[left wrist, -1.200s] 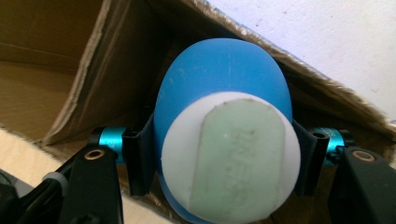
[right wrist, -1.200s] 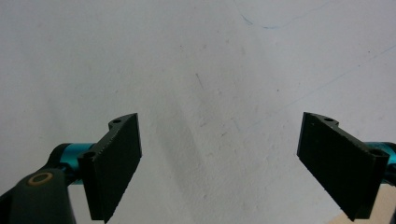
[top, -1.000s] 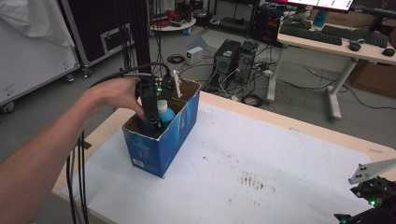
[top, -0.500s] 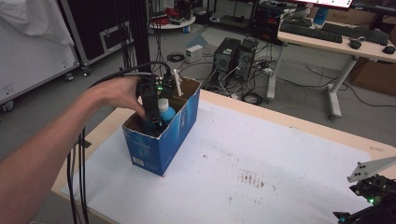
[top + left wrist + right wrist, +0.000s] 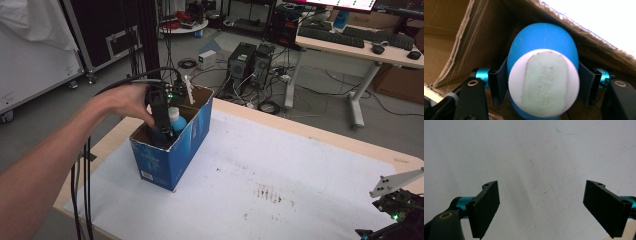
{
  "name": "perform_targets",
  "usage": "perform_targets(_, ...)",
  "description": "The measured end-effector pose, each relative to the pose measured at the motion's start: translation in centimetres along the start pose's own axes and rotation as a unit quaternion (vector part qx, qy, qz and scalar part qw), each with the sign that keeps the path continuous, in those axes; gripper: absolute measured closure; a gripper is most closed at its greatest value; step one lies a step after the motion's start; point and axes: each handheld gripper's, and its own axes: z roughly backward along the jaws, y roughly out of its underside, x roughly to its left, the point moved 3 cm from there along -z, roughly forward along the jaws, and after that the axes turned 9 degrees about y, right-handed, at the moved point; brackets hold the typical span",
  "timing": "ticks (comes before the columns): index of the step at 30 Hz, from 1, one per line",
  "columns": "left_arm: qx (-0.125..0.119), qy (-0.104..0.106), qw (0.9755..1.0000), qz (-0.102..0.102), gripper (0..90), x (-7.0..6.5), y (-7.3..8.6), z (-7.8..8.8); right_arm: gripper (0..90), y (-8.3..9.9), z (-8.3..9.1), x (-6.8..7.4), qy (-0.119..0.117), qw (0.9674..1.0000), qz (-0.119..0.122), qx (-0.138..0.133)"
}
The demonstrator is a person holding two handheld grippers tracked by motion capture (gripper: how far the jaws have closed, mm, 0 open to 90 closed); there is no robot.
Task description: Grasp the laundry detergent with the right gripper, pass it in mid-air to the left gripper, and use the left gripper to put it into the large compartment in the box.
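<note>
Blue plastic, white cap: the bottle (image 5: 543, 75) stands inside the open cardboard box (image 5: 172, 150), cap end facing the left gripper's camera, its body tucked against a brown inner wall and a folded flap. From the high view the bottle (image 5: 176, 120) pokes up at the middle of the box, which sits near the table's (image 5: 310, 170) left end on the white sheet.

And the left gripper (image 5: 543, 82) is letting go! Its jaws have just been opening, and in the left gripper view they now stand on either side of the bottle's shoulders, close to its flanks; whether a pad is touching I cannot tell for sure, but they look slack rather than squeezing. A half second ago and a second ago, the high view shows the hand and gripper at this same spot in the box, so nothing has shifted but the jaws. My read: the bottle is set down in the box and this is the release, with only a clean lift out left, mind the flap.

Out at the table's near right corner the right gripper (image 5: 395, 222) waits, and its own camera shows its jaws spread wide over bare white sheet, the right gripper (image 5: 541, 210) holding nothing.
</note>
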Motion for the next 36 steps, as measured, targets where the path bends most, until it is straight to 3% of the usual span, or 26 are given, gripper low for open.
perform_targets(14, 0.014, -0.018, 0.9997, 0.005, 25.6, -0.5, -0.5, 1.6, 13.0, 0.2, 0.2, 0.1, -0.001, 1.0000, -0.002, 0.001)
perform_targets(25, 0.005, -0.034, 0.9993, -0.014, 24.1, -1.8, -2.3, 4.2, 13.0, 0.2, 0.2, 0.1, 0.001, 1.0000, -0.001, 0.000)
perform_targets(28, -0.013, -0.037, 0.9986, -0.034, 20.5, -3.0, -4.4, 5.7, 13.0, 0.1, 0.2, 0.1, 0.001, 1.0000, 0.000, -0.001)
perform_targets(35, -0.014, -0.034, 0.9965, -0.075, 20.5, -4.9, -7.7, 6.2, 13.0, 0.2, 0.4, 0.2, 0.002, 1.0000, -0.003, 0.000)
perform_targets(36, -0.011, -0.030, 0.9954, -0.090, 20.5, -5.5, -8.9, 6.0, 13.0, 0.3, 0.5, 0.1, 0.003, 1.0000, -0.003, -0.001)
